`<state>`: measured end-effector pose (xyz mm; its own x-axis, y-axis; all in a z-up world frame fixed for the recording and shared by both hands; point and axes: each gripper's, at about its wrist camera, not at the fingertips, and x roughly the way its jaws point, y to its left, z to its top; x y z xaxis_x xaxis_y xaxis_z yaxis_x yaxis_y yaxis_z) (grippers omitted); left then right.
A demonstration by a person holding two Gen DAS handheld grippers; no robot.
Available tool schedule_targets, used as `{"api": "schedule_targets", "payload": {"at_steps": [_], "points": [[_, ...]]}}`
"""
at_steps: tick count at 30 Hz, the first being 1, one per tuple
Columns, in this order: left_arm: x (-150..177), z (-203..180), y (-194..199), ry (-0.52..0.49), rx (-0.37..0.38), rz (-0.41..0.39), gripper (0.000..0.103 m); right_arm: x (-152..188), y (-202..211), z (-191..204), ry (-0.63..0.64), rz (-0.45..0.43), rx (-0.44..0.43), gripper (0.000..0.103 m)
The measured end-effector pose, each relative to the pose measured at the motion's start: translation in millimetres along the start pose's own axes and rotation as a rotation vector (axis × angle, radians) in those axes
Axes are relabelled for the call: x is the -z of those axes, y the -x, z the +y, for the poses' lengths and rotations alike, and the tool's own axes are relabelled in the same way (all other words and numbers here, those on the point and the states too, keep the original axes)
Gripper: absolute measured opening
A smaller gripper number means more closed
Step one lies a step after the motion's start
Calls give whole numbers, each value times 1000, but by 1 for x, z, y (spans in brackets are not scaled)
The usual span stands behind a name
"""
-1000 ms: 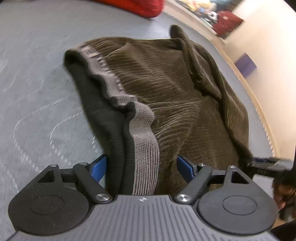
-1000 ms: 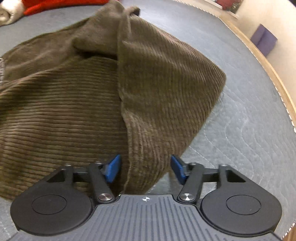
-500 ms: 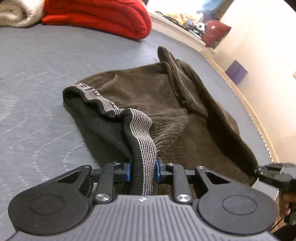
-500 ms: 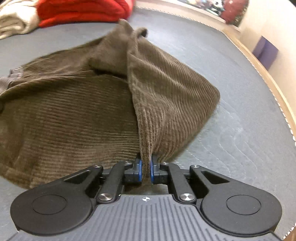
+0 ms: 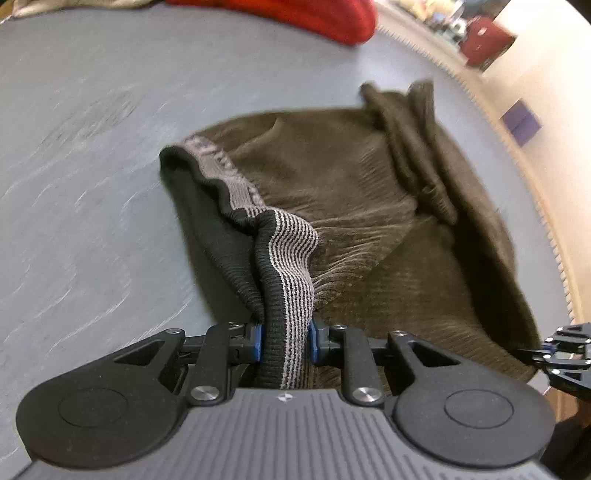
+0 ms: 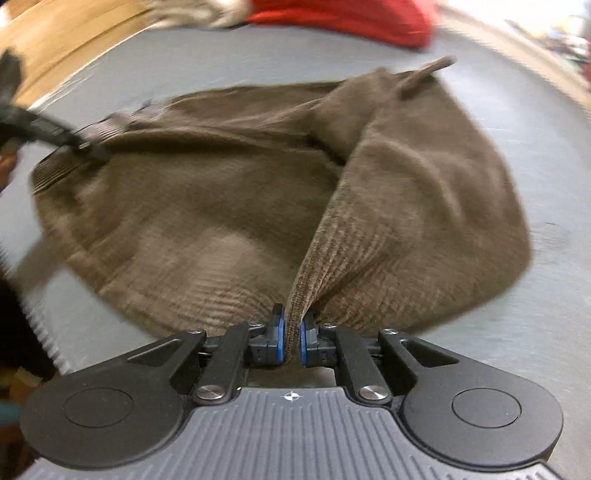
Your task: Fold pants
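- A second ago both claws stood open around cloth; the left claw [image 5: 284, 341] is now clamped on the grey-and-black striped elastic waistband [image 5: 286, 258] of the brown corduroy pants [image 5: 369, 192], and the right claw [image 6: 291, 341] is pinched tight on a raised ridge of the same corduroy [image 6: 321, 258].
- Between the half-second-old views and now the grips have not changed, but both views have gone streaky with motion blur and the garment sits differently in them (so the claws are on the move with the cloth in hand).
- My reading: grasping is finished and the lift or carry of the near edge has begun, which is the working part of a fold; the fold itself is not yet laid.
- The pants lie bunched on the grey quilted tabletop [image 5: 92, 184], reaching away from both claws, with a rumpled peak at the far side; the held band rises straight out of the left claw's blue pads.
- In the left wrist view the right claw shows at the right edge [image 5: 561, 354], just beside the pants' near hem; in the right wrist view the left claw is a dark blur at the far left [image 6: 55, 136].
- A folded red textile [image 5: 314, 14] lies at the far end, well apart from the pants.
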<state>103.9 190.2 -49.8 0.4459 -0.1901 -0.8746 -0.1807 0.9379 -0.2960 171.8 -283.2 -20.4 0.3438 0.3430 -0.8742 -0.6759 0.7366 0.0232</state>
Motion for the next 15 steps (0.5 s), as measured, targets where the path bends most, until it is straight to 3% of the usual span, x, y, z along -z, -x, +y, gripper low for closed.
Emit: {"api": "schedule_targets", "payload": {"at_steps": [3,6,10,15], "points": [[7,-1,-2,-40,-41,58,31,6,-8,17,81,67,-35,10],[9,-13,8,-102,-170,38,36,4,-6,16,84,79,10,17],[-6,-36,49,-155,-267,-81,49,-15,24,-7,-62,-56,31,27],[-30,-73,95,-190,-211,-181,57,-29,49,-44,-283,-210,89,36]]}}
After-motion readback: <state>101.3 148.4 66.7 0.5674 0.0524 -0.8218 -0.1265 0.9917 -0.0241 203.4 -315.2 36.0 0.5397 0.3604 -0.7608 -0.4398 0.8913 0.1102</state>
